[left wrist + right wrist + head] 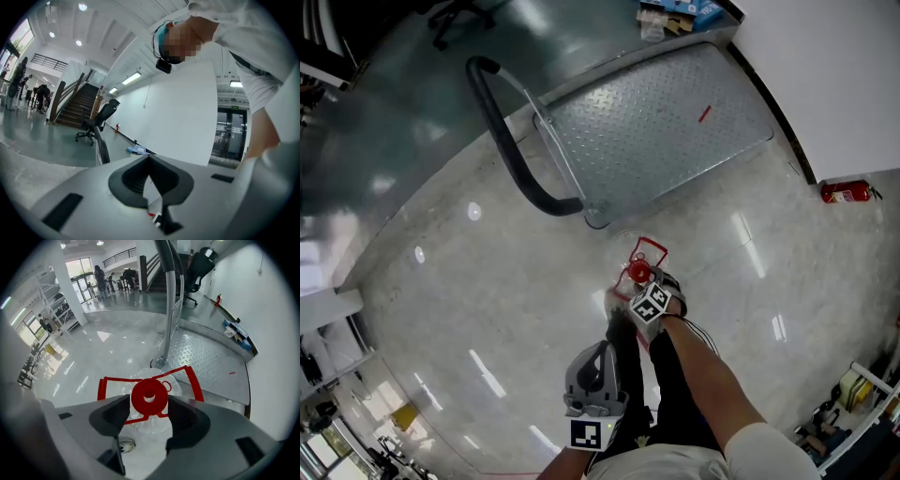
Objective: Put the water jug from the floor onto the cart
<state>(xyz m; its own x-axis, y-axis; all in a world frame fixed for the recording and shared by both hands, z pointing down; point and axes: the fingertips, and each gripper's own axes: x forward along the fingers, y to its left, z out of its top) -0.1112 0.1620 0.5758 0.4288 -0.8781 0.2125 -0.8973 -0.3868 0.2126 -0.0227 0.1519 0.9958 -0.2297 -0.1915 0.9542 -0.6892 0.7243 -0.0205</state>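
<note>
A clear plastic water jug stands upright on the glossy floor, just off the near corner of the cart, whose bare checker-plate deck lies at twelve o'clock from it, with the black push handle at ten o'clock. The right tongs point steeply down over the jug from its six o'clock side. In the right gripper view their jaws stand wide apart on either side of the red cap, close to its rim but not clamped on it, so nothing is gripped. The left tongs hang at seven o'clock from the jug, well apart from it, with their jaw tips together and nothing between them. The jug is see-through, with a round red cap that has a dimple at its centre and a thin red carrying frame across the shoulders. The clear wall makes it hard to tell how much water is inside. If it is full, it will likely be heavy and slosh on the lift. If it is empty, it will be light, and the thin wall will probably flex under a squeeze. The smooth round cap looks likely to slip out of a pinch. The neck just under the cap, or a bar of the stiff red frame, seems the safer place to grip, perhaps with the left tongs steadying the body on the way up to the deck.
</note>
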